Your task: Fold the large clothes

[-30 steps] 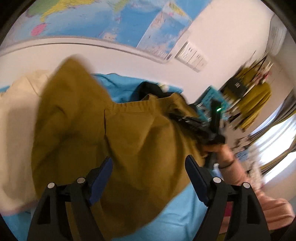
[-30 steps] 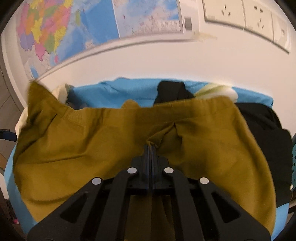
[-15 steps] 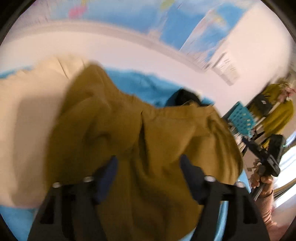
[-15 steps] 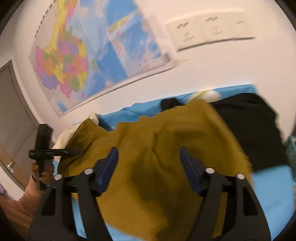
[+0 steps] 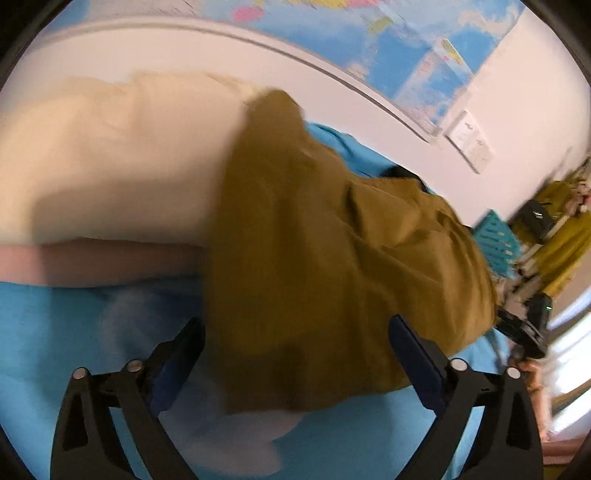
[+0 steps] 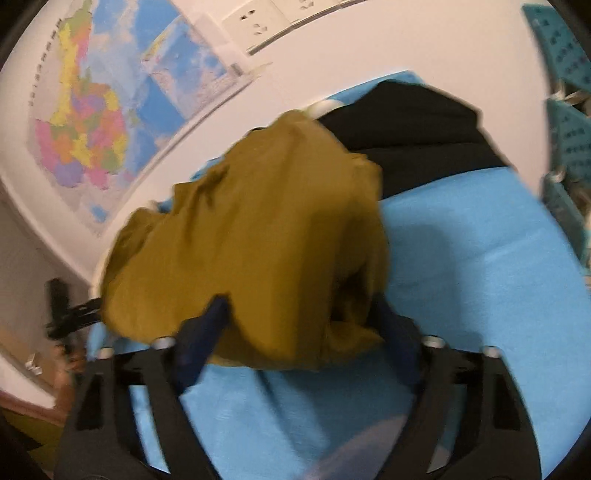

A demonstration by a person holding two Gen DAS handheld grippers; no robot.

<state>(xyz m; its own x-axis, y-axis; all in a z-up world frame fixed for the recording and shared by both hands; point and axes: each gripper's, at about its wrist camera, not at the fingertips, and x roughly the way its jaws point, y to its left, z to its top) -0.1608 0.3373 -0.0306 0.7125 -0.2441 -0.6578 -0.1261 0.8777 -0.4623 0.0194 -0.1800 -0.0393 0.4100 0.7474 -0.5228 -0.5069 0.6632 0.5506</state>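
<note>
Mustard-brown cotton garment (image 5: 332, 266) lies bunched on the blue bedsheet (image 5: 74, 332), released for regripping, I judge; left tongs (image 5: 295, 365) and right tongs (image 6: 299, 332) both gape, holding nothing.

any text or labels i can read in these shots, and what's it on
None can be read.
Wall map: a column of characters along its left edge and print on its inset panel, too small and blurred.
Teal baskets: rows of dark marks, blurred; these may be holes, not text.
Olive garment, black garment, wall sockets: no label or print visible.
</note>
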